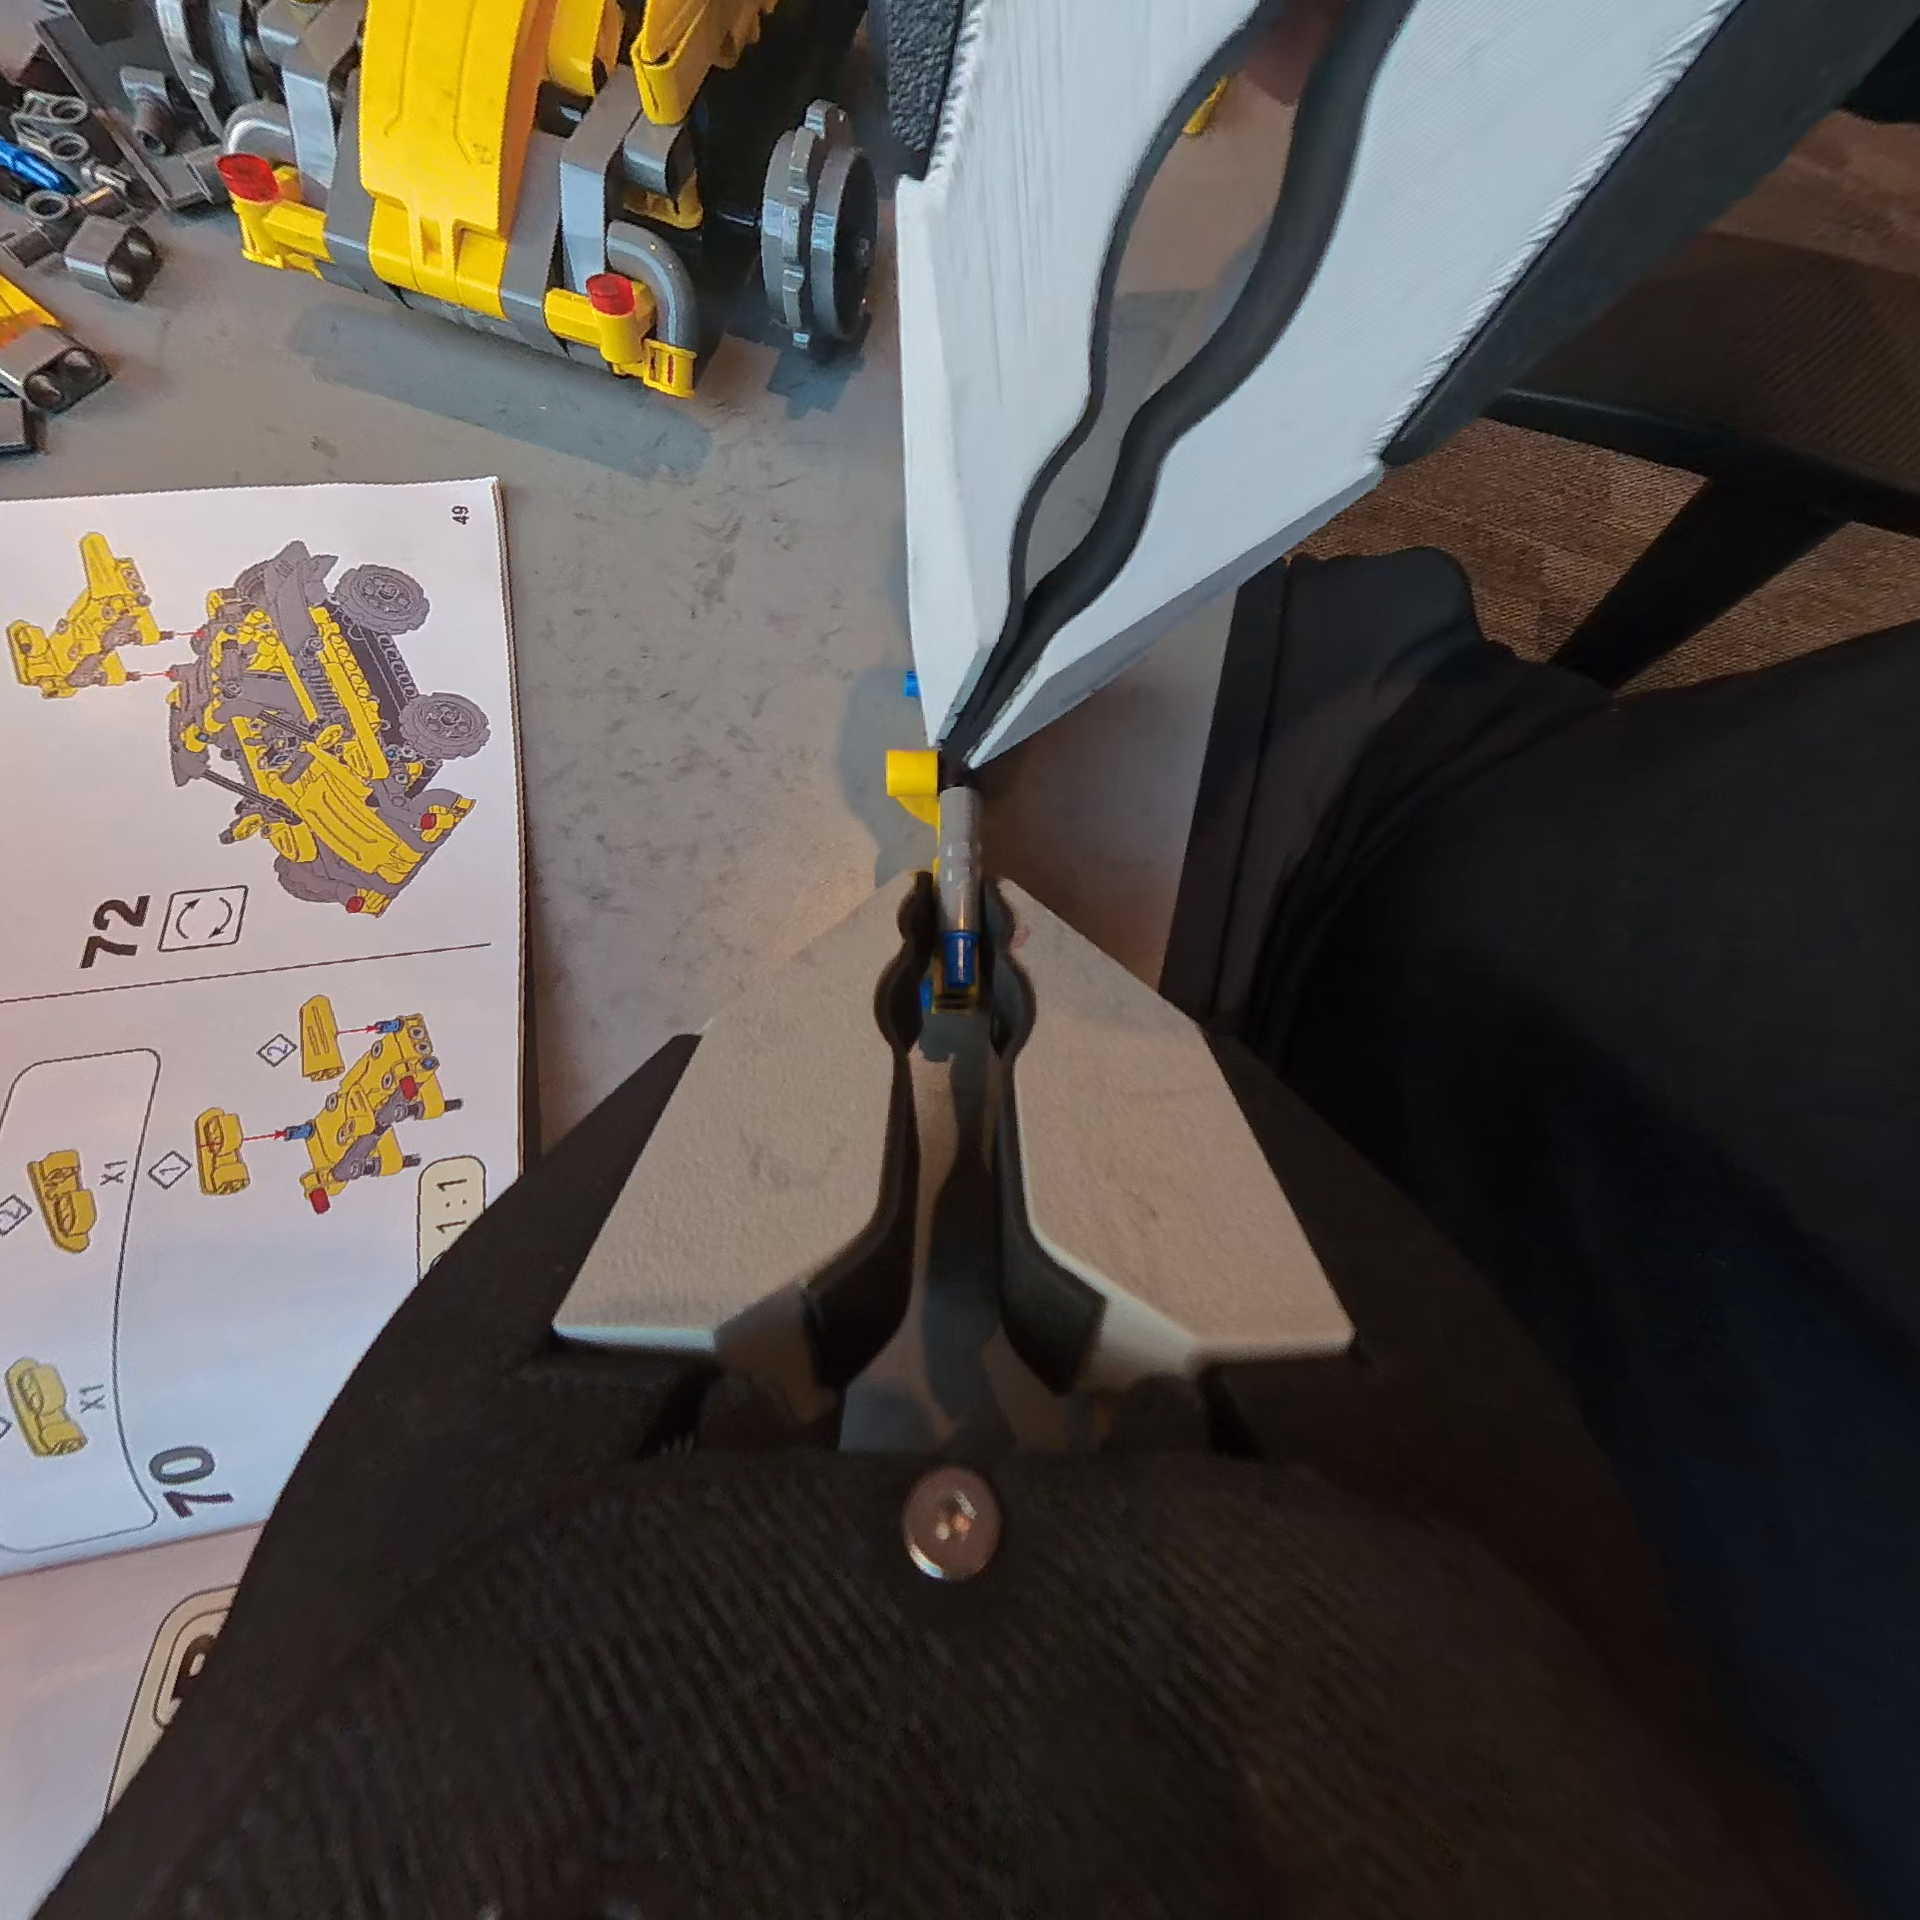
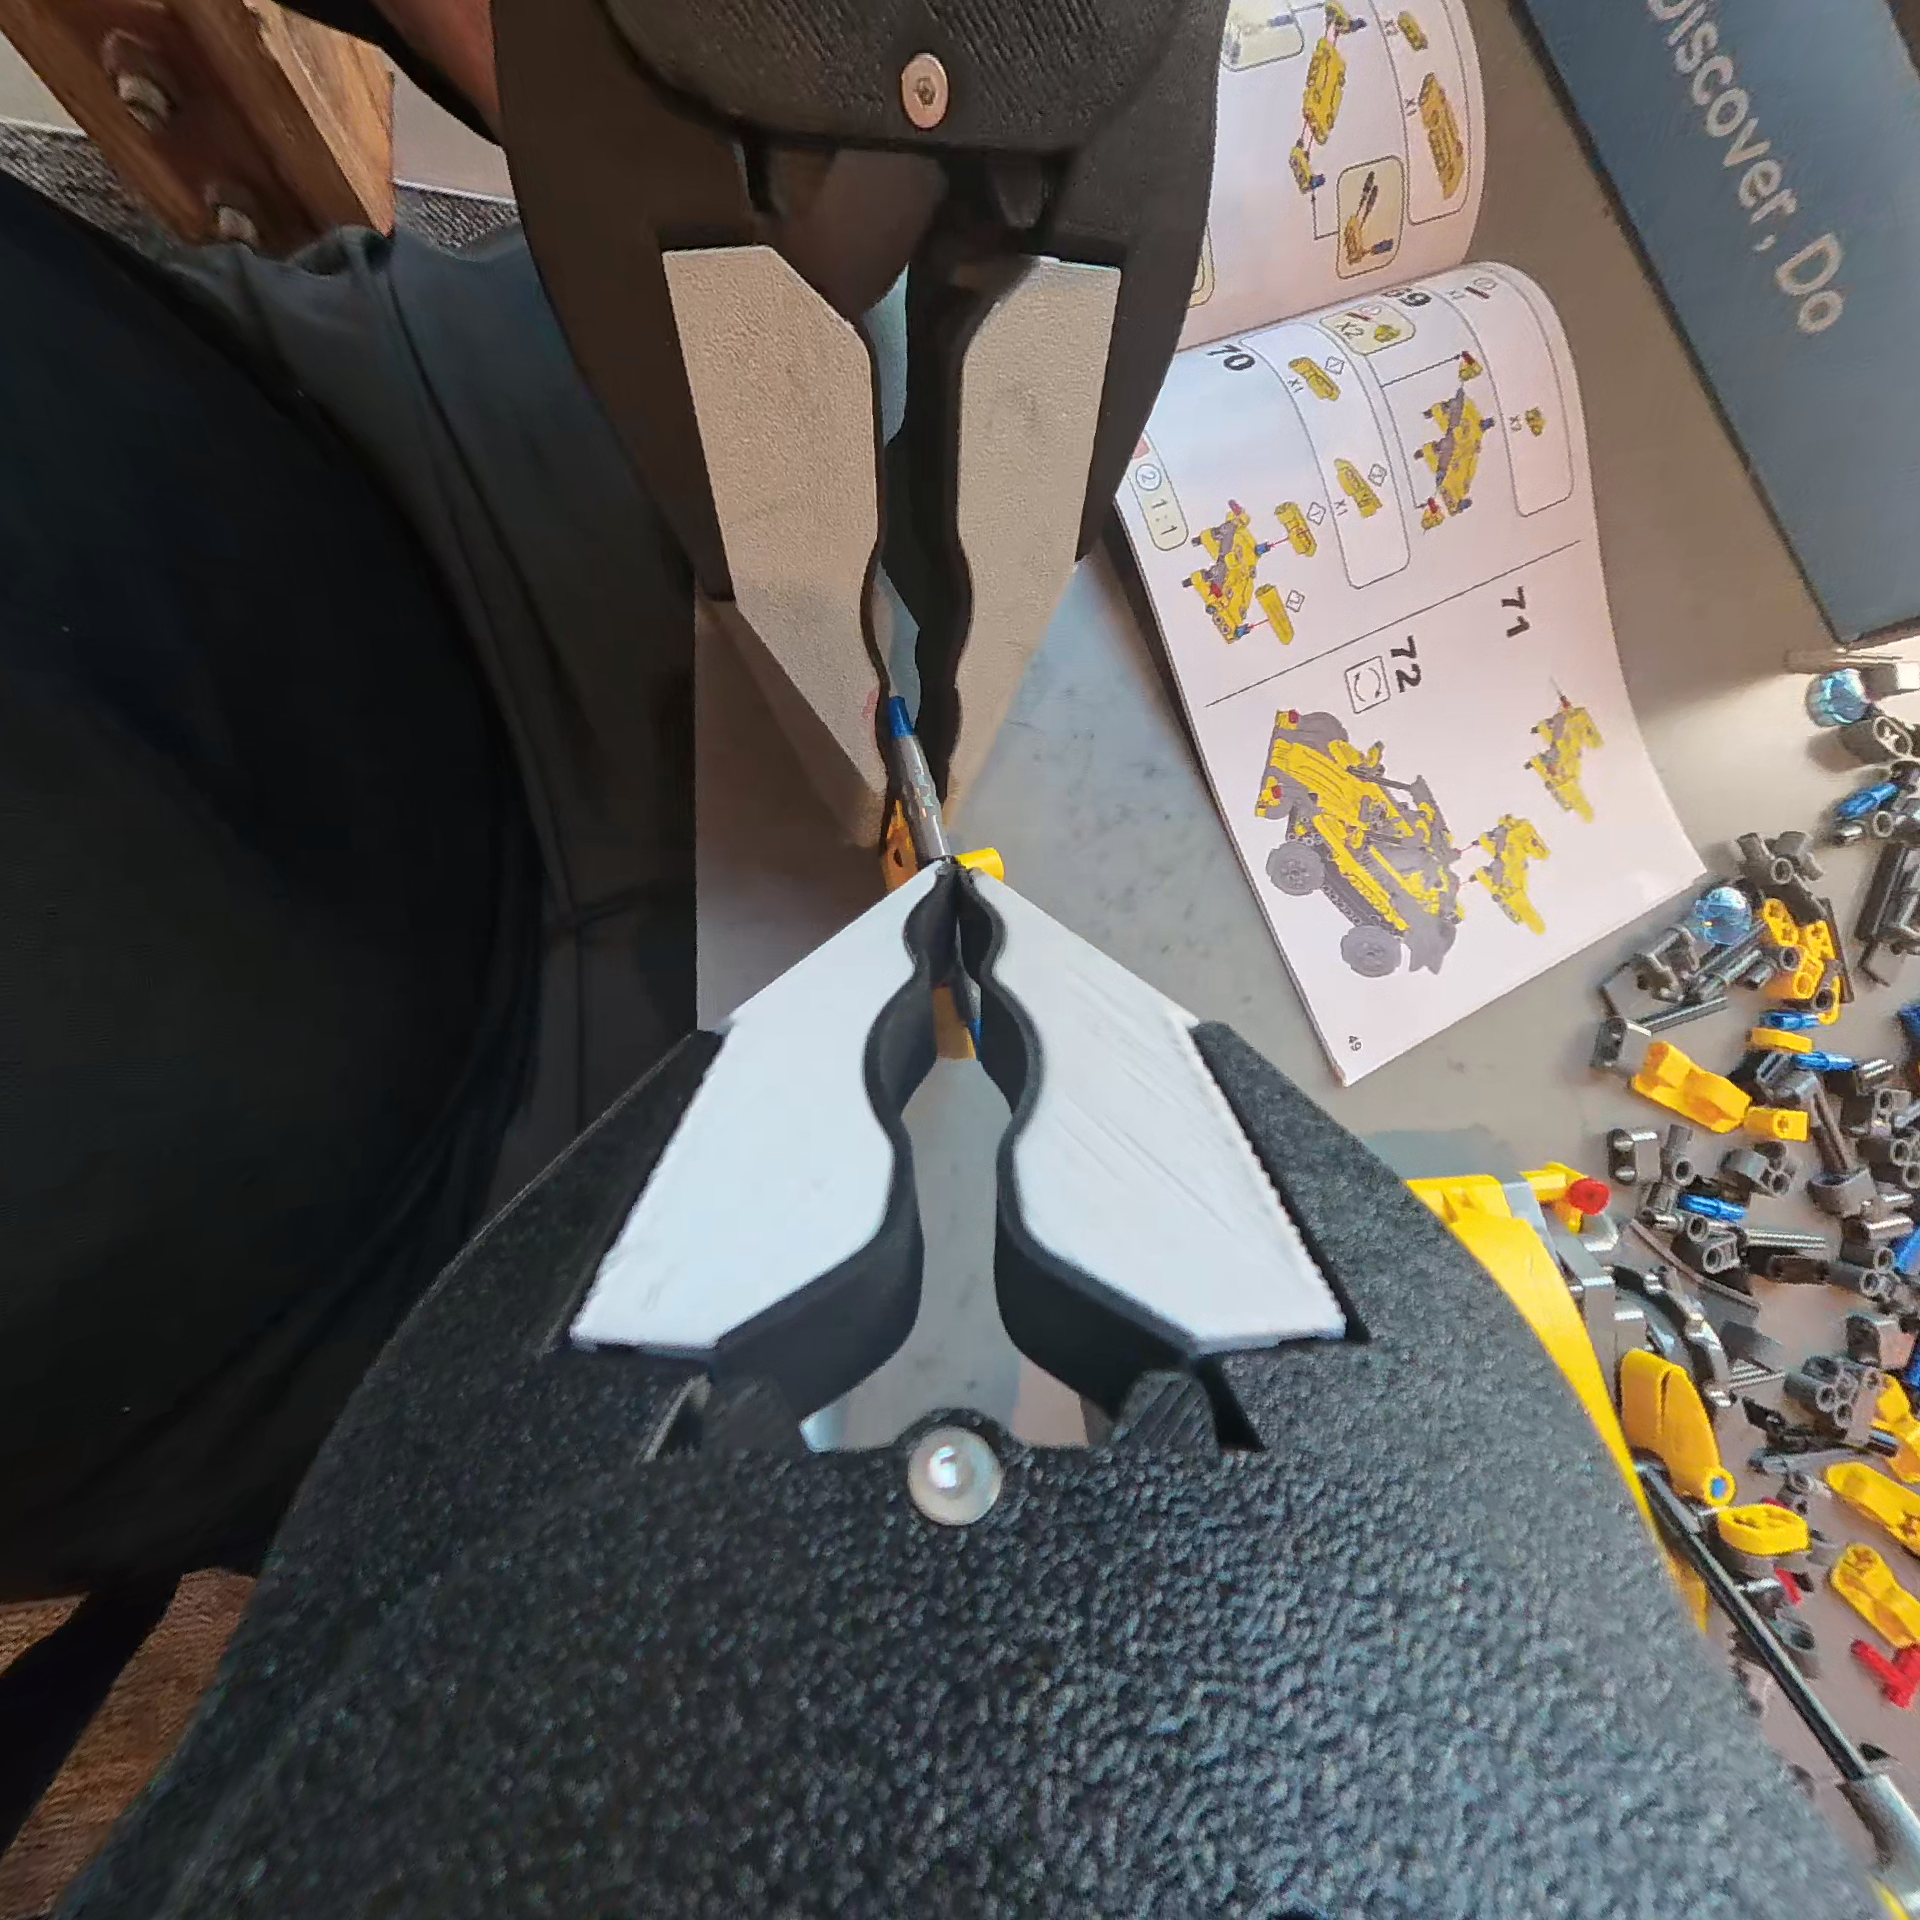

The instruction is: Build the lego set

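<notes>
While both tools meet tip to tip above the near edge of the grey desk (image 1: 675,644), the left gripper (image 1: 954,914) is clamped on the lower end of a small yellow, grey and blue toy-brick sub-assembly (image 1: 954,883); its pale fingers (image 1: 790,1122) squeeze a grey rod with a blue pin. The right gripper (image 2: 954,883) comes in from the opposite side, its white fingers (image 2: 769,1132) pinched on the yellow end of the same sub-assembly, so the piece is held between the two, just off the desk surface.

No container shows; a loose pile of dark grey, yellow and blue brick parts (image 2: 1766,1195) lies straight on the desk toward its right side. An open white instruction booklet (image 1: 260,935) with coloured build diagrams lies flat left of the grippers. A partly built yellow and grey brick vehicle (image 1: 499,187) with a black wheel stands toward the far edge. A dark blue box (image 2: 1745,260) sits beyond the booklet. A person's dark clothing (image 1: 1558,1039) fills the space by the desk's near edge.
</notes>
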A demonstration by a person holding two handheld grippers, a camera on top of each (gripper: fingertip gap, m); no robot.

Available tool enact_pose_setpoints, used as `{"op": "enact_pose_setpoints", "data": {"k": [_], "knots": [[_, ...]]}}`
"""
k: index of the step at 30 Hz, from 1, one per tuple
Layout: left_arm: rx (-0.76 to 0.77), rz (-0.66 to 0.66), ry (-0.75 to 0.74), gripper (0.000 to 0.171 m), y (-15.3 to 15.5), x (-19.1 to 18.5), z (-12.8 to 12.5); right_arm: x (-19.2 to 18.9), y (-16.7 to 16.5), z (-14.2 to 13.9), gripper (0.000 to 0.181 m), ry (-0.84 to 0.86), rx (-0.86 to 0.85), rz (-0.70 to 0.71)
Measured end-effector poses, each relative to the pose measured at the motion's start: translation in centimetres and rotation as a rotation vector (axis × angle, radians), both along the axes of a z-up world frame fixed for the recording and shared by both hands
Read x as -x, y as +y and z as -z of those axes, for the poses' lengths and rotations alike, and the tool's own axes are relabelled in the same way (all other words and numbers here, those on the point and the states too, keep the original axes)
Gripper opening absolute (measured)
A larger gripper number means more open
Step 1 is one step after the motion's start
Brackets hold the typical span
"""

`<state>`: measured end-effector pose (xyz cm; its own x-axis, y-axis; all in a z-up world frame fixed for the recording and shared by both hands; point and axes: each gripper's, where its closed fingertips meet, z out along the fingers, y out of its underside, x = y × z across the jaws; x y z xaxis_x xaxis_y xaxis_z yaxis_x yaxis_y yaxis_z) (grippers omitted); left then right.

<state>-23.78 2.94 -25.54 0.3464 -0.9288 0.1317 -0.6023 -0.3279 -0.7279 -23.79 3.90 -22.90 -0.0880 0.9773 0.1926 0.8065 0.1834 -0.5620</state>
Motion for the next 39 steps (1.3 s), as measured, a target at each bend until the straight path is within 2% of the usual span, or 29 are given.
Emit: {"op": "enact_pose_setpoints", "data": {"k": [3, 5, 8, 11, 13, 16, 22, 27, 30, 31, 32, 34, 39], "knots": [[-0.022, 0.001, 0.009, 0.004, 0.0, 0.0, 0.0, -0.1, 0.2, -0.3, 0.0, 0.022, 0.031, 0.035], [-0.048, 0.002, 0.019, 0.004, 0.0, 0.0, 0.0, 0.0, 0.2, -1.4, 0.0, 0.097, 0.068, 0.041], [-0.108, 0.009, 0.043, 0.004, -0.1, 0.0, 0.1, -0.6, 0.5, -1.7, 0.025, 0.106, 0.077, 0.054], [-0.216, 0.019, 0.065, 0.004, 0.0, 0.0, -0.2, -1.1, 0.3, -0.5, 0.026, 0.068, 0.031, 0.037], [-0.324, 0.006, 0.081, 0.004, 0.4, 0.3, -0.6, -1.0, 0.0, 0.1, 0.024, 0.066, -0.007, 0.028], [-0.525, -0.048, 0.176, 0.004, 2.0, 1.4, -0.8, -0.6, 0.5, 0.4, 0.025, 0.083, -0.151, 0.042], [-1.098, -0.059, 0.421, 0.005, 4.2, 2.8, -2.6, 0.1, 2.4, -1.1, 0.043, 0.187, -0.429, 0.138], [-1.324, -0.078, 0.59, 0.004, 5.2, 3.2, -3.9, 0.5, 3.6, -1.8, 0.046, 0.161, -0.744, 0.122], [-1.399, -0.089, 0.64, 0.004, 5.2, 3.0, -4.6, 1.4, 3.9, -2.4, 0.047, 0.168, -0.911, 0.112], [-1.407, -0.088, 0.647, 0.004, 5.2, 2.9, -4.6, 1.7, 3.9, -2.4, 0.045, 0.167, -0.958, 0.102], [-1.422, -0.077, 0.647, 0.004, 5.1, 2.7, -4.6, 2.1, 4.0, -2.3, 0.035, 0.165, -0.981, 0.085], [-1.447, -0.07, 0.655, 0.004, 5.0, 2.5, -4.5, 2.3, 4.2, -2.3, 0.019, 0.171, -1.01, 0.077], [-1.413, -0.097, 0.588, 0.006, 5.0, 2.5, -4.9, 2.3, 4.8, -2.4, 0.017, 0.21, -0.989, 0.093]]}}
